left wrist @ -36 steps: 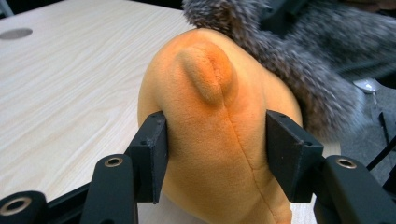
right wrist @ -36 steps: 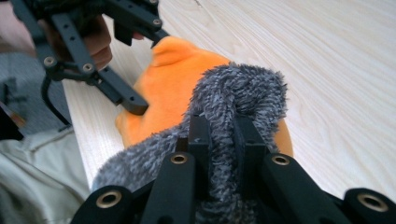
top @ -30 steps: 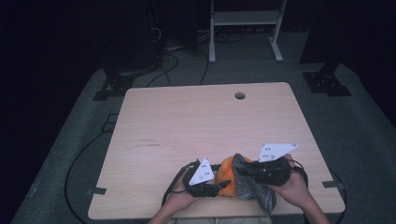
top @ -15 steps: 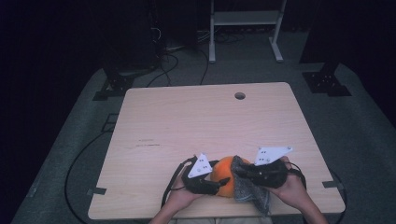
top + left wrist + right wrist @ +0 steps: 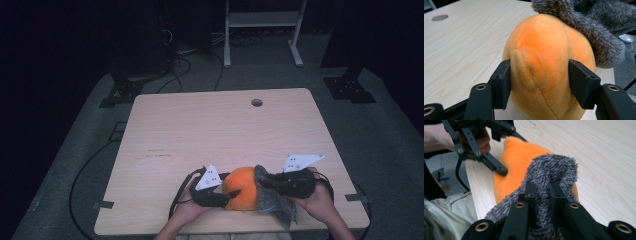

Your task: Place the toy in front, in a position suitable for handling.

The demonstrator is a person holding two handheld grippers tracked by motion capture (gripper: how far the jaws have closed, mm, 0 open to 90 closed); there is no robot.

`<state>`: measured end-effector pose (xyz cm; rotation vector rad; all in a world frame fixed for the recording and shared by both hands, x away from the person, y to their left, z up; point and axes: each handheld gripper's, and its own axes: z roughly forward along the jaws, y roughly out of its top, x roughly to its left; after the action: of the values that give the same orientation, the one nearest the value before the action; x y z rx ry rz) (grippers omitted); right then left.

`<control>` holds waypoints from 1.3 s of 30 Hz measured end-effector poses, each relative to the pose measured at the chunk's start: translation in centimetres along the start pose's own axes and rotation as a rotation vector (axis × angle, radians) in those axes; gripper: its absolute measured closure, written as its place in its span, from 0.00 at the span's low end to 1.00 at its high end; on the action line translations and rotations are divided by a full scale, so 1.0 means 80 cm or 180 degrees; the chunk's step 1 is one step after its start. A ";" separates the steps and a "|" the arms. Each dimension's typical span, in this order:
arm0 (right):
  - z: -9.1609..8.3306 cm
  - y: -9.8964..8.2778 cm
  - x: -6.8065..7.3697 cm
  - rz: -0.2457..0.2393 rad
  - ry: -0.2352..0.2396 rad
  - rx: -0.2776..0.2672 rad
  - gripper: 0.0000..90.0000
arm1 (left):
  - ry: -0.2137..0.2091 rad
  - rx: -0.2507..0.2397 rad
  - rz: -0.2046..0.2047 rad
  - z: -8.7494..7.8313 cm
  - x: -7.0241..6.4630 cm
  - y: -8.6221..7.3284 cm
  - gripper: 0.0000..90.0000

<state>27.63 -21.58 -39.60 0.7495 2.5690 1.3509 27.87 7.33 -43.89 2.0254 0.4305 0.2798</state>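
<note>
Dark floor and cables ring a pale wooden table (image 5: pixel 200 135), and all the work sits at its near edge. Starting from the left tool (image 5: pixel 540 85): its two black jaws stand on either side of a raised fold on the orange plush (image 5: pixel 549 57), the left one against the fold and the right one against the plush's flank. Those jaws have just been closing after a brief widening, so this looks like a re-grip: the pinch was loosened and taken up again on the orange body. The right tool (image 5: pixel 542 192) is clamped on a bunched ridge of the grey fuzzy cover (image 5: pixel 551 167), jaws drawn together with only the fabric between them.

From the high view, the change over the last second is plain. The orange plush (image 5: pixel 241 187) showed as a narrow sliver between the two tools; now a broad rounded dome of it is bare, with the grey fuzzy cover (image 5: pixel 275 200) pulled off to the right and draped under the right tool (image 5: pixel 267 182). The left tool (image 5: pixel 229 196) has stayed at the plush's left side.

I judge the cover is being peeled off the plush and is a good part of the way off. The plush lies on the table near the front edge, between both hands.
</note>
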 end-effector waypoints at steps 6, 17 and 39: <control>-0.006 -0.018 -0.016 0.0204 -0.0007 0.0047 0.88 | 0.0016 0.0027 0.0010 0.000 0.002 -0.002 0.43; -0.002 -0.025 -0.020 0.0224 0.0032 0.0104 0.88 | 0.0016 0.0051 -0.0023 -0.006 0.009 -0.008 0.44; -0.005 -0.018 -0.020 0.0284 0.0278 -0.0064 0.87 | -0.0019 0.0091 -0.0129 -0.010 0.020 -0.016 0.43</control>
<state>28.33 -23.37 -40.70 0.8289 2.6126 1.4649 28.80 9.24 -44.64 2.0425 0.4739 0.2440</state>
